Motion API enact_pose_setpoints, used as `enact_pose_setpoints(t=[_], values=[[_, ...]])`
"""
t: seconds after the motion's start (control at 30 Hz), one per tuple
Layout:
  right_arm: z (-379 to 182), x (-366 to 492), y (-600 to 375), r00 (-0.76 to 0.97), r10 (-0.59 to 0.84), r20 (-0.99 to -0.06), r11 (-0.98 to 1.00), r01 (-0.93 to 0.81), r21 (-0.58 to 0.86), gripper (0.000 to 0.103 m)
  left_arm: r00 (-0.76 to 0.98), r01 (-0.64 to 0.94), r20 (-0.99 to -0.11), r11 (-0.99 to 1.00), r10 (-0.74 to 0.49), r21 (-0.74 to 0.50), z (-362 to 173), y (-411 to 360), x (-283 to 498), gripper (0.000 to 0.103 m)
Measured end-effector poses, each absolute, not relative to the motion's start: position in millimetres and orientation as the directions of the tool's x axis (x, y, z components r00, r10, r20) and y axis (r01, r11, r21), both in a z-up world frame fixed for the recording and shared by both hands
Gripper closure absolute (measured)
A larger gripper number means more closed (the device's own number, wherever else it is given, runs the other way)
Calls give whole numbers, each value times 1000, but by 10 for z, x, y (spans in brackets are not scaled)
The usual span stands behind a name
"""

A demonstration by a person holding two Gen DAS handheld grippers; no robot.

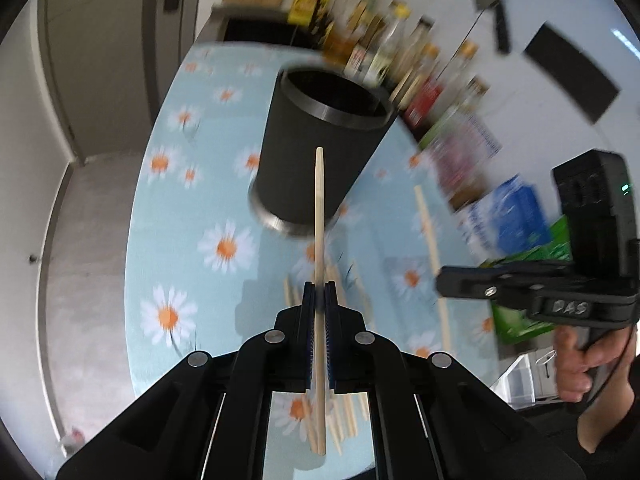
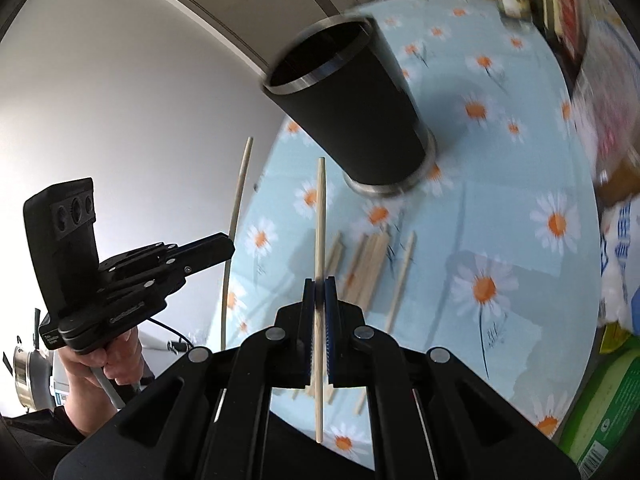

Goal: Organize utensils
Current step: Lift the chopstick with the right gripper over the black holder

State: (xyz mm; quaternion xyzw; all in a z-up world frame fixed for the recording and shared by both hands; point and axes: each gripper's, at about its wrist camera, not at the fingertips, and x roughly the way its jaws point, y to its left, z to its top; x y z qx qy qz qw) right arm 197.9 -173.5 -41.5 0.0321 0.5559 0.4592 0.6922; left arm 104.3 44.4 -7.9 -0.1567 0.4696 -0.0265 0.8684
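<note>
My left gripper (image 1: 319, 295) is shut on a wooden chopstick (image 1: 319, 208) that points up toward a black cup (image 1: 320, 148) standing on the daisy tablecloth (image 1: 180, 240). In the right wrist view my right gripper (image 2: 319, 292) is likewise shut on a second chopstick (image 2: 320, 216), below the black cup (image 2: 360, 112). Several loose chopsticks (image 2: 370, 264) lie on the cloth under both grippers. Each view shows the other tool: the right gripper (image 1: 440, 284) with its stick (image 1: 430, 240), and the left gripper (image 2: 231, 249) with its stick (image 2: 240, 184).
Bottles (image 1: 400, 48) and boxes crowd the table's far side, along with a blue-and-white package (image 1: 508, 216) and a green box (image 2: 600, 412). The round table's edge (image 1: 132, 264) drops to the floor on the left. A metal pot (image 2: 24, 372) stands beyond the person's hand.
</note>
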Motion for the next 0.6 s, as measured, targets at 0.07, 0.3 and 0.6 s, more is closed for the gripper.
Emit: enact_pose_setpoints(t=[0.07,0.3,0.6], values=[[-306,1999,-1690,-6,691,-723,570,-610,550,97,600,-81,-774,947,-202,-309,60,473,1086,99],[78,2117,-1638,154,772,-616,555,-635,537,97,740,21,-629,943,-238,-333,481,543,1216,99],[542,2303,-1524,324,806,-496,568,-658,494,97,864,135,-435,949,-254,-286,869,604,1369,99]])
